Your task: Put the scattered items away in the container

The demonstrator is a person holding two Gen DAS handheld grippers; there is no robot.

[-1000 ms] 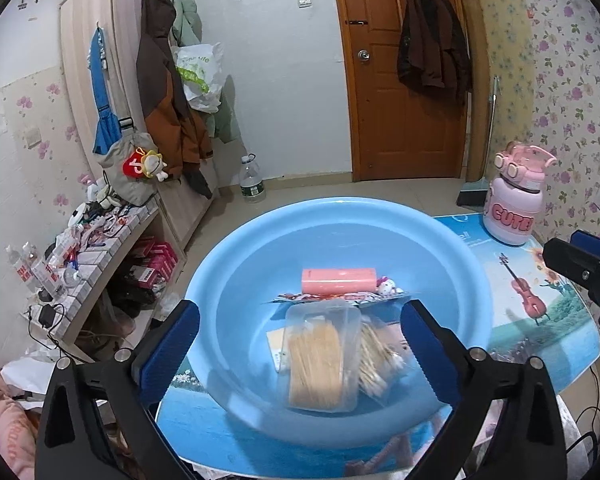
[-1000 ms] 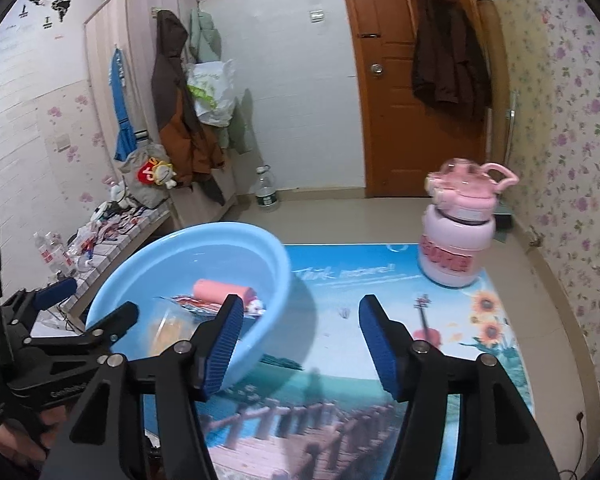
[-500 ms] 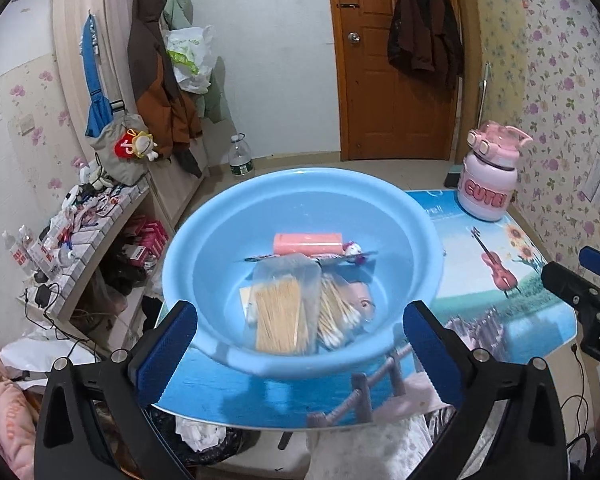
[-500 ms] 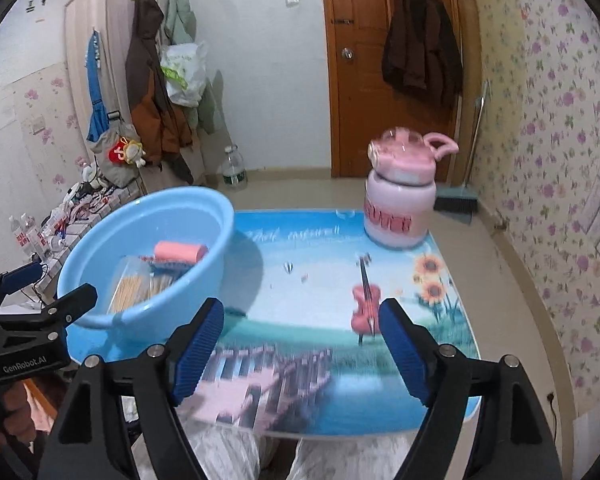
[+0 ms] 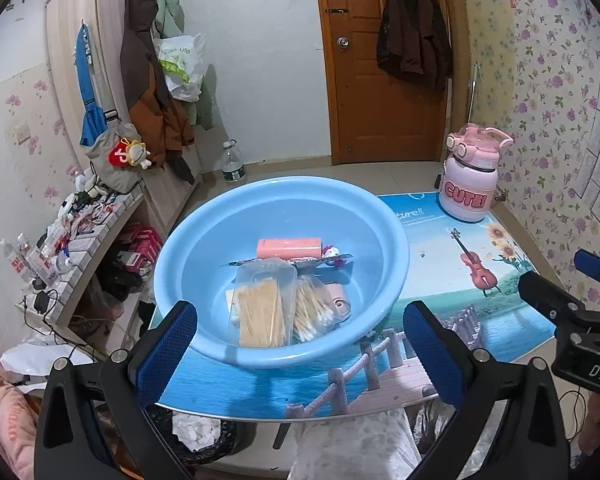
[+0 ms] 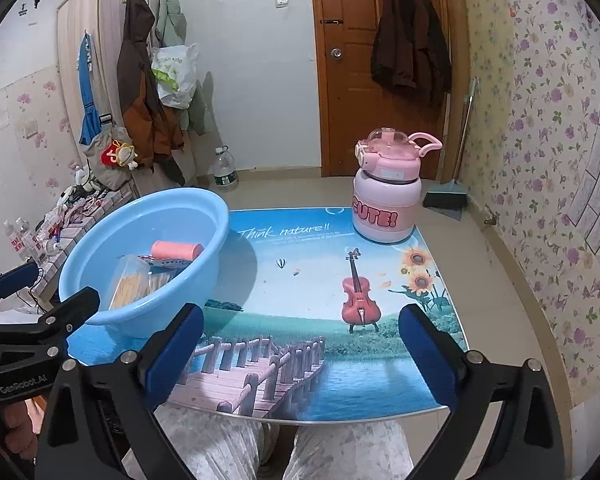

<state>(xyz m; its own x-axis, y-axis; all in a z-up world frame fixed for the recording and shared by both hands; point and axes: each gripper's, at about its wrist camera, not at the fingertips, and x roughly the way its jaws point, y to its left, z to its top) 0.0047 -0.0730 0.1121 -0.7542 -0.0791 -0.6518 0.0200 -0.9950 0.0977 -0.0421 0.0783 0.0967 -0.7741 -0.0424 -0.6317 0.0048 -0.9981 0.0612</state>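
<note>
A light blue basin (image 5: 392,240) (image 6: 216,220) stands on the left part of the small table. Inside it lie a pink roll (image 5: 289,247) (image 6: 176,249), a clear box of wooden sticks (image 5: 262,312) (image 6: 134,280), a bag of cotton swabs (image 5: 312,312) and a flat card. My left gripper (image 5: 300,354) hovers at the basin's near rim, open, with nothing between its fingers. My right gripper (image 6: 300,354) hangs over the table's near edge, to the right of the basin. Its jaws are opening wide and hold nothing.
A pink bottle marked CUTE (image 5: 469,176) (image 6: 386,192) stands at the table's far right corner. The table top (image 6: 340,272) bears a printed scene. A cluttered shelf (image 5: 68,240) runs along the left wall. A person's legs (image 6: 260,448) show below the near edge.
Both grippers have pulled back towards me, away from the basin. The right gripper's jaws have spread wider. The items in the basin have kept their places.
</note>
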